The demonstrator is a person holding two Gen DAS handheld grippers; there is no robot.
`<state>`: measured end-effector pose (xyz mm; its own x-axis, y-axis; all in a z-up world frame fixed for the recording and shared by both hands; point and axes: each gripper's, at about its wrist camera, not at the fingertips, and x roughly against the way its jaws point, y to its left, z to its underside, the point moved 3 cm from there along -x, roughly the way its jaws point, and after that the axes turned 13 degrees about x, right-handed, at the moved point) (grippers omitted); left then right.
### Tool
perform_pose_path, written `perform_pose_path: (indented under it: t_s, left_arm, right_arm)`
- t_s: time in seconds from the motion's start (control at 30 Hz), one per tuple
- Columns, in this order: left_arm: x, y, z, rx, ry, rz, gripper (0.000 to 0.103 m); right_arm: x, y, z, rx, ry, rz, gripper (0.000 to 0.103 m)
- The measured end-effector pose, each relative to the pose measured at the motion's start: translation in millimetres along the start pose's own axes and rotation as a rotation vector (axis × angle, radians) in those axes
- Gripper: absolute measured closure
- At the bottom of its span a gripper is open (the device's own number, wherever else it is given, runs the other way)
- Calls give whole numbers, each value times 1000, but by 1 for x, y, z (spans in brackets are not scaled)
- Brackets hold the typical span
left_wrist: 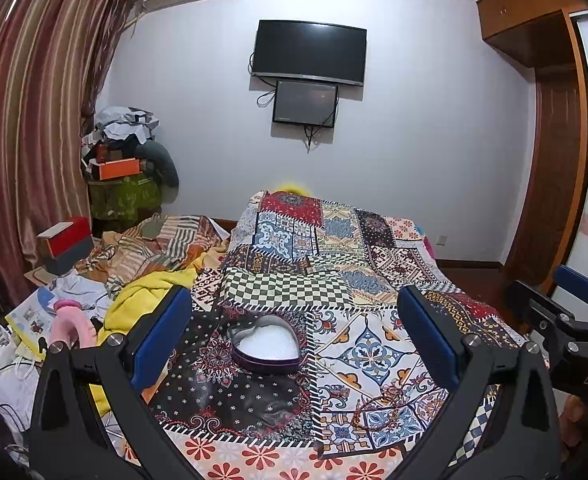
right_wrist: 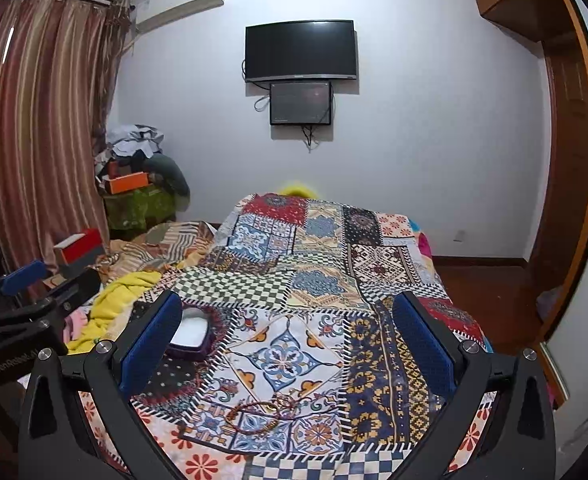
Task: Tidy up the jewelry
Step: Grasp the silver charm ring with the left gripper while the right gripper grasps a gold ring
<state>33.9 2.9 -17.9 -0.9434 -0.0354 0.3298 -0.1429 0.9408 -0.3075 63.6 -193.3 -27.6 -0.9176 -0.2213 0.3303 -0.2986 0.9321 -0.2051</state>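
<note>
A heart-shaped tin (left_wrist: 267, 344) with a white lining sits open on the patchwork cloth (left_wrist: 294, 288). My left gripper (left_wrist: 300, 328) stands open above the cloth, its blue pads on either side of the tin with wide gaps. A tangle of thin bracelets and chains (left_wrist: 378, 404) lies on the cloth to the right of the tin. In the right wrist view the same jewelry (right_wrist: 263, 410) lies low between my open right gripper (right_wrist: 289, 332) fingers, which hold nothing. The tin (right_wrist: 191, 332) shows partly behind the left pad (right_wrist: 149, 344).
The cloth covers a raised surface on a bed. Left of it lie a yellow blanket (left_wrist: 141, 304), papers, a pink object (left_wrist: 69, 324) and a red box (left_wrist: 67, 240). A wardrobe (left_wrist: 550, 120) stands at right, two screens (left_wrist: 308, 52) hang on the far wall.
</note>
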Motion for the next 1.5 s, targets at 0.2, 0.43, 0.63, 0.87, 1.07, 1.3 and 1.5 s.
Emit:
perform_pose_path:
  t_s: [0.2, 0.43, 0.63, 0.87, 1.07, 1.3, 1.5]
  left_arm:
    - [-17, 8, 7, -2, 46, -25, 0]
    - [-54, 28, 24, -19, 167, -95, 0]
    - [-91, 32, 58, -54, 327, -118, 0]
    - [-121, 29, 94, -65, 474, -65, 0]
    - [-139, 20, 110, -89, 536, -26, 0]
    - [-158, 10, 128, -89, 637, 56, 23]
    - [-174, 1, 145, -72, 731, 128, 49]
  right_arm:
    - [-15, -10, 13, 0, 54, 16, 0]
    - [-35, -26, 39, 26, 159, 42, 0]
    - [-50, -36, 62, 31, 253, 12, 0]
    - [-72, -37, 86, 12, 345, -103, 0]
    - [-95, -34, 97, 19, 401, -146, 5]
    - [-122, -27, 110, 24, 481, -227, 33]
    - [-136, -25, 113, 10, 509, -282, 48]
